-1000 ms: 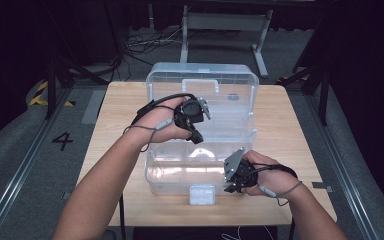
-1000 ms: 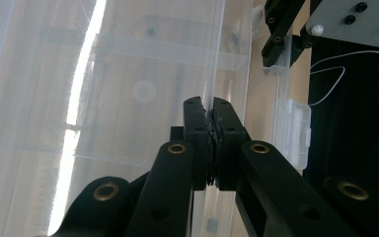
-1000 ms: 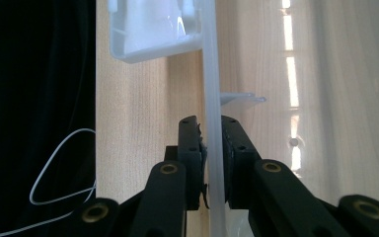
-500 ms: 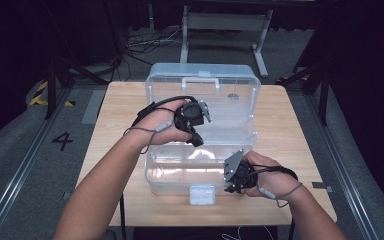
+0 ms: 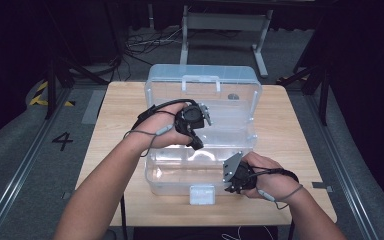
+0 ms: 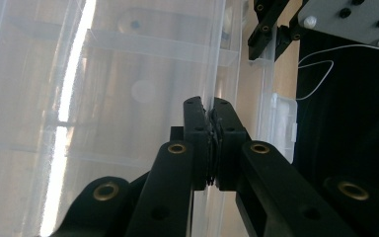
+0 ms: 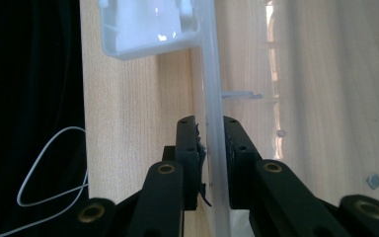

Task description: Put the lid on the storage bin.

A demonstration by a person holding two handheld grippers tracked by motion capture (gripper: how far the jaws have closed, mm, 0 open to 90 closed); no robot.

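We hold left tongs [image 5: 196,141] clamped on the clear rectangular plastic box [image 5: 180,172]'s back wall, right tongs [image 5: 228,189] clamped on its front rim, wrists angled inward over the pale wooden worktop [image 5: 115,115].

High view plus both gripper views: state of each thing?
Clear plastic box: open, on the table.
Lid: swung back.
Front latch: undone, hanging down.
Left gripper: shut on the box's thin inner wall.
Right gripper: shut on the box's front wall.
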